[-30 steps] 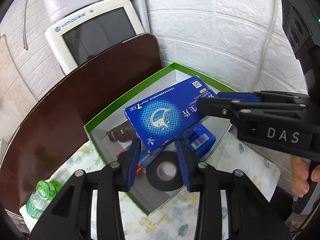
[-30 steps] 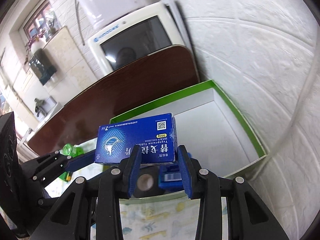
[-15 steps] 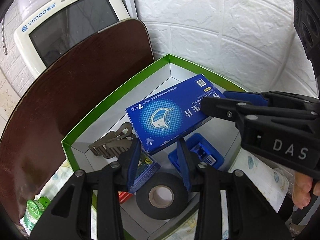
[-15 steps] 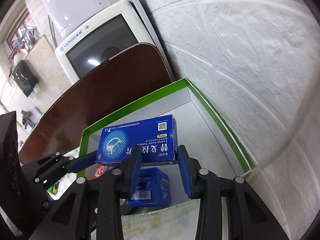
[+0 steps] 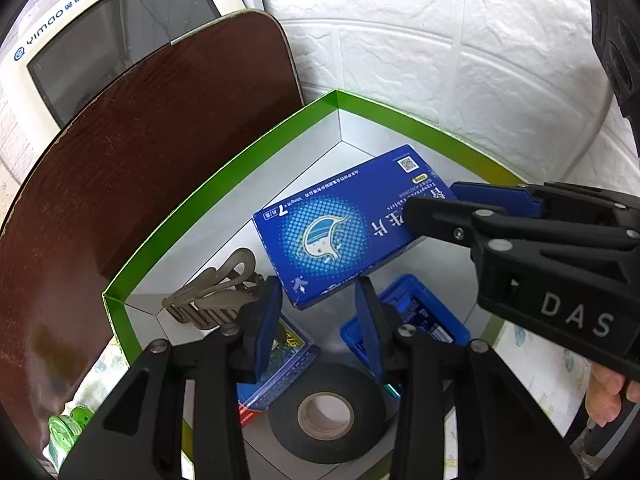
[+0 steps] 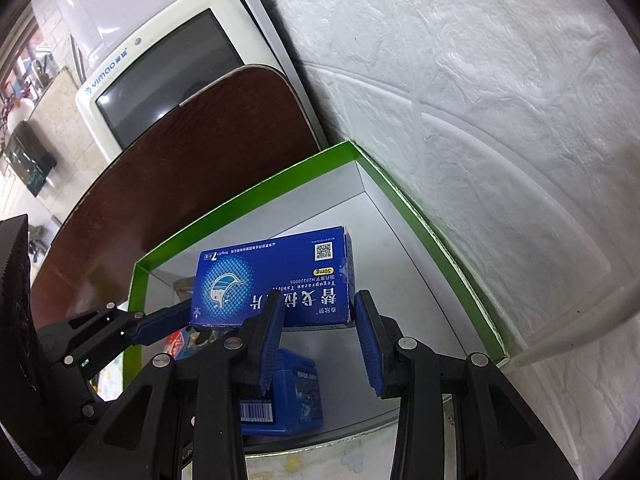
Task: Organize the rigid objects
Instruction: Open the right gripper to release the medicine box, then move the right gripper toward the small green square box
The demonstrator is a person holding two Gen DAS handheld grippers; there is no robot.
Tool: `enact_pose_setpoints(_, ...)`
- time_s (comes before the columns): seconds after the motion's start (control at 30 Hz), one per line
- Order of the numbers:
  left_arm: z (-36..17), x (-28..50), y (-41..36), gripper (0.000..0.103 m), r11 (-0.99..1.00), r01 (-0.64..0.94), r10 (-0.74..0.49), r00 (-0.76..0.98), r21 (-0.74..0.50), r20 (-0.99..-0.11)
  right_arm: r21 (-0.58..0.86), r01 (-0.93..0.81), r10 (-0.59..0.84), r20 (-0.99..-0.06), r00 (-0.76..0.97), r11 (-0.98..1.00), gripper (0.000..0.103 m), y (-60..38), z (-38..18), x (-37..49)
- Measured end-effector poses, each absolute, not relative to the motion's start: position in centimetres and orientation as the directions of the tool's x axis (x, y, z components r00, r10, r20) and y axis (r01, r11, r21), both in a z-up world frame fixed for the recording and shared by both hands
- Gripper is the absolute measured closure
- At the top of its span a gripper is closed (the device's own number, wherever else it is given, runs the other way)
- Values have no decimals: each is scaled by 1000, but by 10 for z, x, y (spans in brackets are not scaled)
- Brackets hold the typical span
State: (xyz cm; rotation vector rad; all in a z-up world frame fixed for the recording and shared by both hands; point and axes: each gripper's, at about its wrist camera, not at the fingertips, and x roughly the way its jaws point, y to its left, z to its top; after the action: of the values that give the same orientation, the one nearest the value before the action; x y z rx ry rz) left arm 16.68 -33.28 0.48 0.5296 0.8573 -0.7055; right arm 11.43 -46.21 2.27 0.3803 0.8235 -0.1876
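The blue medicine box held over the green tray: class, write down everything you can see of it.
The blue medicine box is a flat cardboard carton with white Chinese lettering, "Tegoprazan Tablets", a yellow 50mg label, a QR code and a stomach emblem. It hangs tilted above the green-rimmed tray, lifted off the items below. The left gripper pinches one end, and the right gripper pinches the other.

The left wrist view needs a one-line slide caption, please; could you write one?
Both grippers, left and right, hold a blue medicine box over the green-rimmed tray.
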Motion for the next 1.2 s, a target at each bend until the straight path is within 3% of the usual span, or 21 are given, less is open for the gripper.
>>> enact_pose_setpoints(0.6, 27, 171, -286, 60, 732, 665, -326, 533, 148, -781, 261, 303, -13, -739, 674, 916, 64, -446, 31, 108)
enact_pose_setpoints(1.03, 55, 153, -140, 54, 885, 449, -230, 656, 126, -719, 213, 133, 65, -723, 688, 968, 64, -351, 54, 106)
enact_pose_setpoints(1.2, 52, 143, -64, 44, 947, 302, -136, 695, 114, -706, 180, 27, 115, -729, 674, 983, 64, -301, 54, 105)
